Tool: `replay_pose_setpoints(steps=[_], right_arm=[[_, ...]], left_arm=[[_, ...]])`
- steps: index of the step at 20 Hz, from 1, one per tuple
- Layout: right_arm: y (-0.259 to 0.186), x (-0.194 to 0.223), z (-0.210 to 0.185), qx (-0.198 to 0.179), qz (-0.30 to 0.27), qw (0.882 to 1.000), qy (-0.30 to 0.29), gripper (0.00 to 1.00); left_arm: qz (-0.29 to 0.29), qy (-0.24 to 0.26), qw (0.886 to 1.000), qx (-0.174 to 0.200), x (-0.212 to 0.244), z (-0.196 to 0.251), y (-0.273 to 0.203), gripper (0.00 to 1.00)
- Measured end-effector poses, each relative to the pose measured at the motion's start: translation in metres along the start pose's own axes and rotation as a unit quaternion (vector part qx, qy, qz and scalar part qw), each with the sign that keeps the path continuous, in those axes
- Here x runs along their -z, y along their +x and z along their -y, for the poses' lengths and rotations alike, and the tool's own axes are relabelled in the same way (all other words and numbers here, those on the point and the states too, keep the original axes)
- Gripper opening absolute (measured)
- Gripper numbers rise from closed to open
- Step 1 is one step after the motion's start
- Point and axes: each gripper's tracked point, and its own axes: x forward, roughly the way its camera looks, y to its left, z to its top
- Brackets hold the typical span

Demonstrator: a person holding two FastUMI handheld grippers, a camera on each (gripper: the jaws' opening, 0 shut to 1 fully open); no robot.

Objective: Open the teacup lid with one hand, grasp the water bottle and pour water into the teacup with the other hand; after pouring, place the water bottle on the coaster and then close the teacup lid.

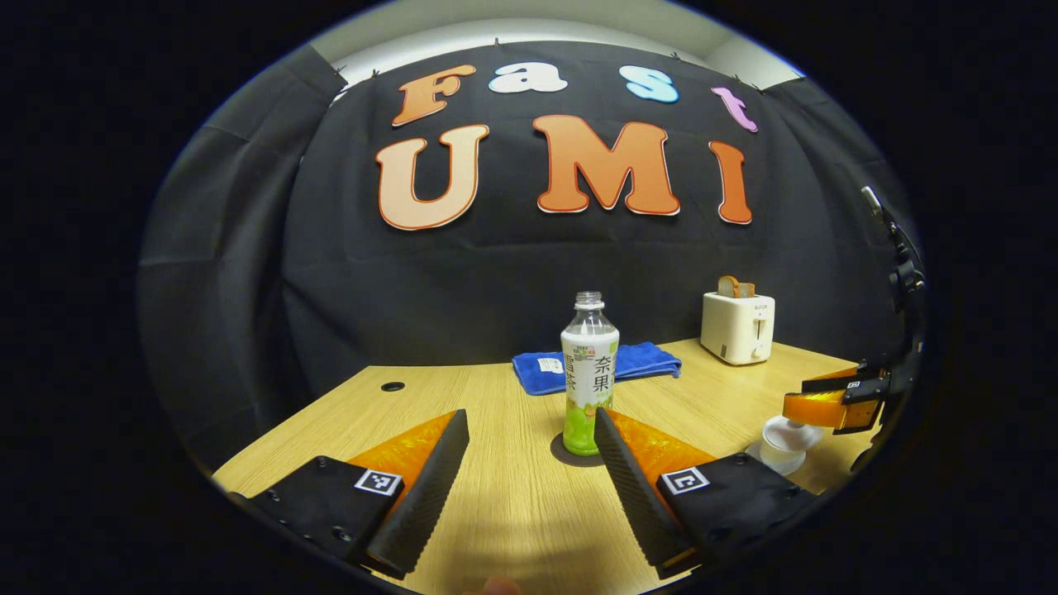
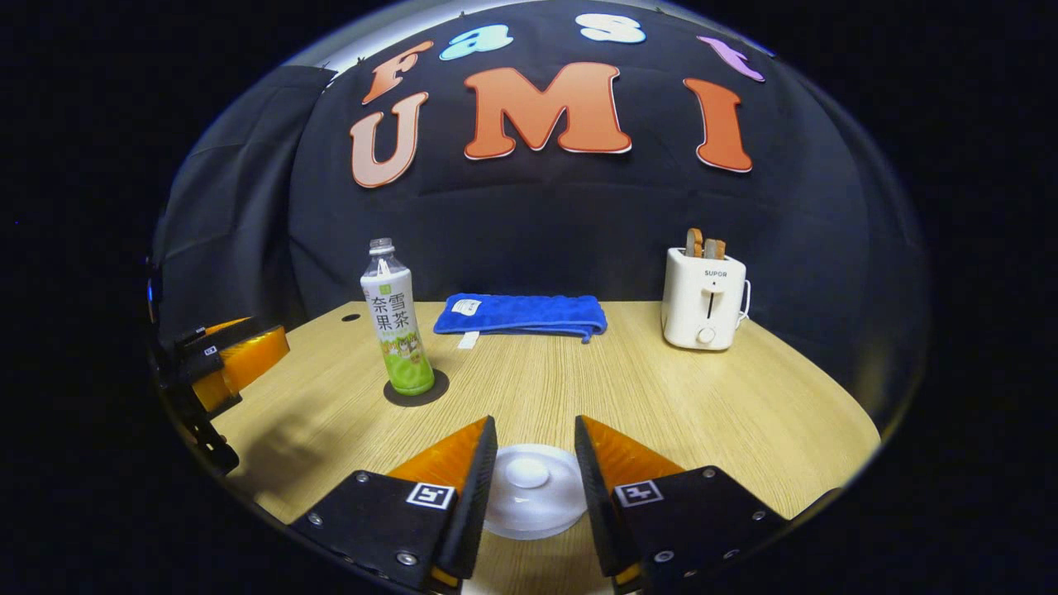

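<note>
The water bottle (image 1: 589, 373) stood on its coaster (image 1: 570, 453) just ahead of the wide-spread left gripper (image 1: 529, 430). The right gripper (image 2: 536, 438) straddled the teacup lid (image 2: 529, 487), jaws apart. Knocking the uncapped bottle while withdrawing could spill it across the counter (image 2: 661, 397).

Folded blue towel (image 2: 521, 315) and toaster (image 2: 705, 301) with bread on wooden table (image 2: 661, 397)

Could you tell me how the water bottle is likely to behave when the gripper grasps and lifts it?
The water bottle is tall and narrow on its small coaster, so a sideways nudge could probably tip it. Its mouth shows no cap, so tilting may spill. The thin-looking plastic wall might flex under the jaws.
</note>
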Motion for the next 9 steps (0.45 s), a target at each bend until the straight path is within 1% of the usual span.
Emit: replay_pose_setpoints(steps=[2,4,5,6,7,8,9], right_arm=[[-0.010,-0.011,0.004,0.009,0.016,1.000,-0.010,0.64],[-0.020,-0.018,0.006,0.014,0.031,0.999,-0.020,0.83],[-0.025,-0.021,0.009,0.017,0.038,0.999,-0.023,0.88],[-0.031,-0.024,0.010,0.020,0.044,0.999,-0.024,0.95],[-0.036,-0.026,0.012,0.021,0.048,0.998,-0.022,0.97],[-0.042,-0.028,0.014,0.023,0.052,0.998,-0.020,0.97],[-0.048,-0.032,0.017,0.025,0.060,0.998,-0.021,0.97]], left_arm=[[0.000,-0.007,1.000,-0.006,-0.003,-0.004,-0.005,0.96],[-0.003,-0.011,1.000,-0.016,-0.007,-0.010,-0.014,0.98],[0.000,-0.011,1.000,-0.020,-0.009,-0.012,-0.018,0.96],[0.002,-0.008,1.000,-0.025,-0.012,-0.015,-0.023,0.98],[0.006,0.000,1.000,-0.030,-0.015,-0.017,-0.029,0.96],[0.011,0.007,0.999,-0.034,-0.019,-0.018,-0.033,0.98],[0.016,0.010,0.999,-0.037,-0.022,-0.019,-0.039,0.96]])
